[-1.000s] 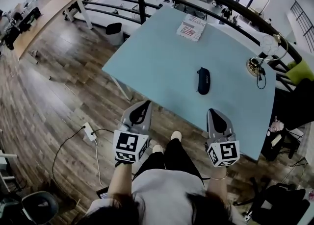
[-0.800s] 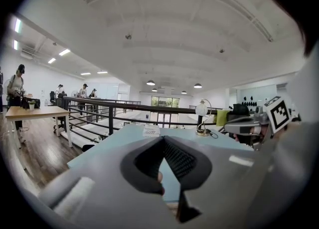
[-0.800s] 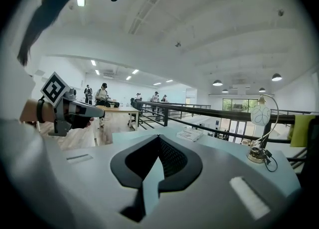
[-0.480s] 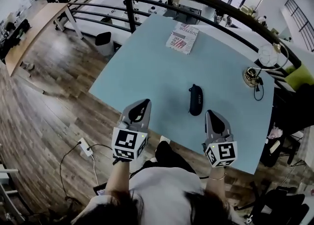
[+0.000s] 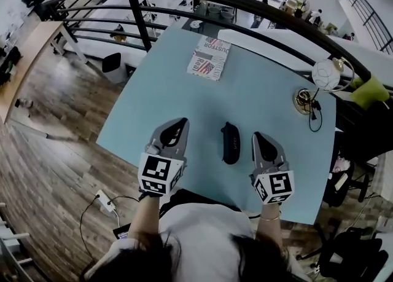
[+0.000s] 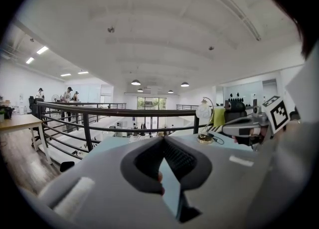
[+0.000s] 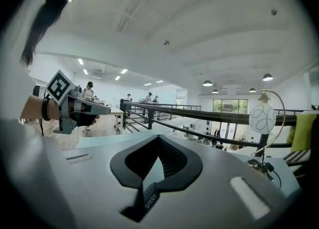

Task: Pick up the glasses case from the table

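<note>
Both closed, L gripper [image 5: 177,125], R gripper [image 5: 260,136], glasses case [image 5: 231,142] btwn, on table [image 5: 264,78].

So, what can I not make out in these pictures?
Glasses case: missing from both gripper views; the left tool and right tool bodies block the table below.
Its seam or clasp: too small, head view.
Magazine small print: too small, head view.
Part of the table's near edge: hidden by the person, head view.
</note>
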Demonstrator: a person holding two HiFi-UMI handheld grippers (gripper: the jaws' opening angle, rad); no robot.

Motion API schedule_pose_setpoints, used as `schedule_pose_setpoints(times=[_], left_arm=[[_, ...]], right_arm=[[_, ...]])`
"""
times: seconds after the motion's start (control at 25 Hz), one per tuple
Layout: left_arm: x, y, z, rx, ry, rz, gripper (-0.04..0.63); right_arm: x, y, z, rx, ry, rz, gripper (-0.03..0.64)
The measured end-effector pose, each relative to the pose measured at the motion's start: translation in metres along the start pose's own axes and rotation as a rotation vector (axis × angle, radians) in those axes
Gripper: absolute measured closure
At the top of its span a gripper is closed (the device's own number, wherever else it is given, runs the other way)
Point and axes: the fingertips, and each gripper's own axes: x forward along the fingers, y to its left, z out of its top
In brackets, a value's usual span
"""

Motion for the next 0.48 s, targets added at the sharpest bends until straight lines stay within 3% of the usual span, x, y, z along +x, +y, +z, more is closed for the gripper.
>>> schedule_pose_setpoints(times=[0.48], left_arm=[[0.068,-0.013,0.007,0.021,0.031,-0.166,0.540]], right_arm=[[0.022,-0.030,-0.002,0.035,0.029,-0.113,0.615]])
